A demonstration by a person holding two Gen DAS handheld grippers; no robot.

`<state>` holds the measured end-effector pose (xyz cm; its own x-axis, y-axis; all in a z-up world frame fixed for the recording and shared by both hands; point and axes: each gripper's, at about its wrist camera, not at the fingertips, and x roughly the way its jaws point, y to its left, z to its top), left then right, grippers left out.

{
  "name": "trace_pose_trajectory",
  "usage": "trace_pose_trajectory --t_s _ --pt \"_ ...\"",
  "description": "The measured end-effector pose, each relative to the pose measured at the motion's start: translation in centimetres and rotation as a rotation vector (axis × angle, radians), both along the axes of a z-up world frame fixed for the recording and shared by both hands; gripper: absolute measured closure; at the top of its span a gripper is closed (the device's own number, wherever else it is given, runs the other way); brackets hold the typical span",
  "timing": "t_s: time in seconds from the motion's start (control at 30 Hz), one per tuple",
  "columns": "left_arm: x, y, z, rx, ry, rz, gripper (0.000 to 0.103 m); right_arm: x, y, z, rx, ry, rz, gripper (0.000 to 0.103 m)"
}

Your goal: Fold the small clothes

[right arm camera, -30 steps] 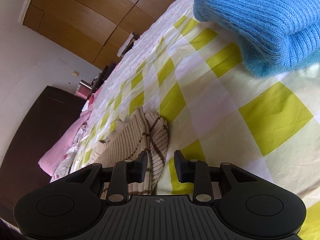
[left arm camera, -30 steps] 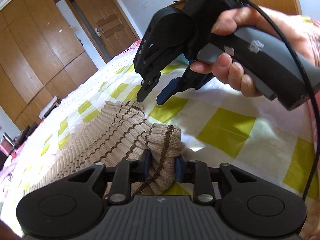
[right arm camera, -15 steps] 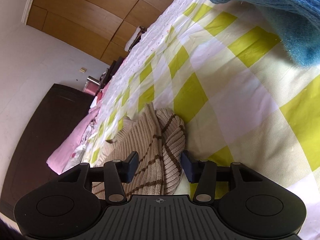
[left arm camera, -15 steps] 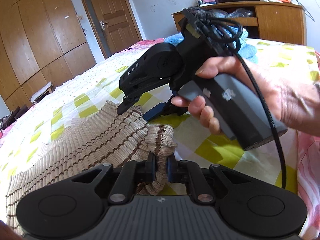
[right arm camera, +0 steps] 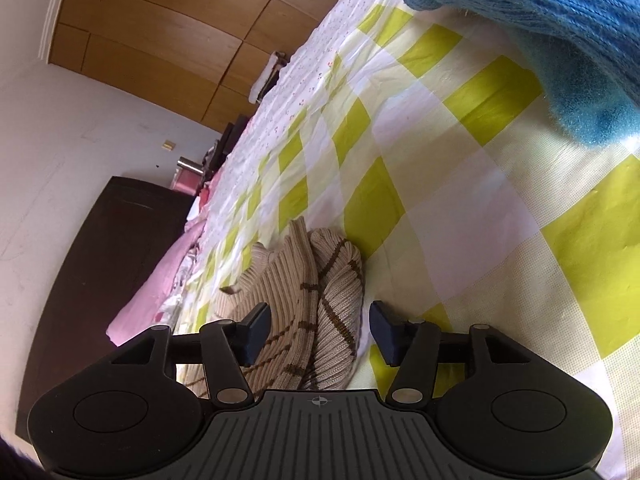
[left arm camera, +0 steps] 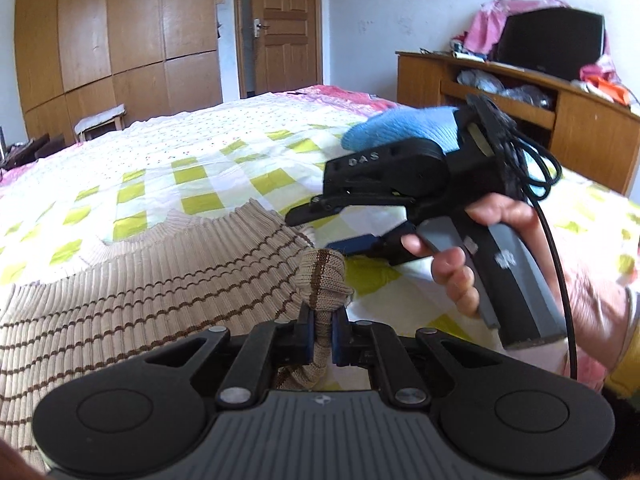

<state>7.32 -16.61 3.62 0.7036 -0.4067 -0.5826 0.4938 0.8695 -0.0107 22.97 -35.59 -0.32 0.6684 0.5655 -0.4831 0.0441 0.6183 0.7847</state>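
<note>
Left gripper (left arm camera: 321,336) pinches the ribbed beige sweater's (left arm camera: 160,280) bunched cuff.

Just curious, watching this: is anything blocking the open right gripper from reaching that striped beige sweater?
Nothing visible does. The right gripper is open with the sweater bunched directly between its fingers. The left gripper already pinches a fold of it.

Beige sweater (left arm camera: 132,280) with thin brown stripes; bedsheet (right arm camera: 460,184) checked in lime green, white and pale yellow; bright blue knit (right arm camera: 560,20); pink quilt (right arm camera: 148,292); brown wooden wardrobe (left arm camera: 112,40)
</note>
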Motion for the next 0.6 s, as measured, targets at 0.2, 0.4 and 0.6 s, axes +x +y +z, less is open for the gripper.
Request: trace_pose_trajectory --t_s 0.2,0.4,0.6 --pt "0.0 1.0 0.8 -0.039 -0.014 0.002 0.089 -0.2 0.9 0.0 0.0 0.022 0.064 0.039" --pt "0.5 1.5 1.3 -0.056 -0.035 0.004 0.089 -0.1 1.2 -0.1 0.037 0.015 0.069 0.031" --pt "0.0 -0.1 0.6 0.024 -0.05 -0.056 0.089 -0.1 1.7 -0.1 0.033 0.016 0.052 0.032"
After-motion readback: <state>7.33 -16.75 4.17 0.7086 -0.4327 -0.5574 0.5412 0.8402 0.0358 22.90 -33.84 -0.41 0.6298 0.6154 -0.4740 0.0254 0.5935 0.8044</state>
